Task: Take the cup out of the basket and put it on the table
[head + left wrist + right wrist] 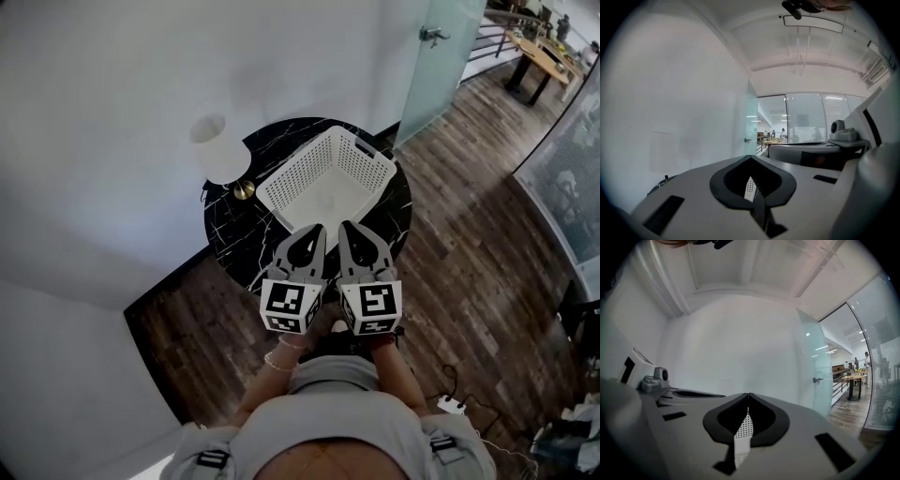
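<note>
Head view: white perforated basket (367, 161) on a round black table (234, 246), lamp (218, 148) just left of the basket. Left gripper (317, 230) and right gripper (344, 226) side by side at the basket's near rim. No cup to be made out; likely low inside the basket, white on white.

Left gripper view: jaws clenched on nothing, sliver of basket beyond the tips.

Right gripper view: jaws likewise pressed together, empty, basket beyond.

Risks: entering with jaws closed and toppling the cup; snagging the basket's wall and dragging the basket toward the table's edge.
</note>
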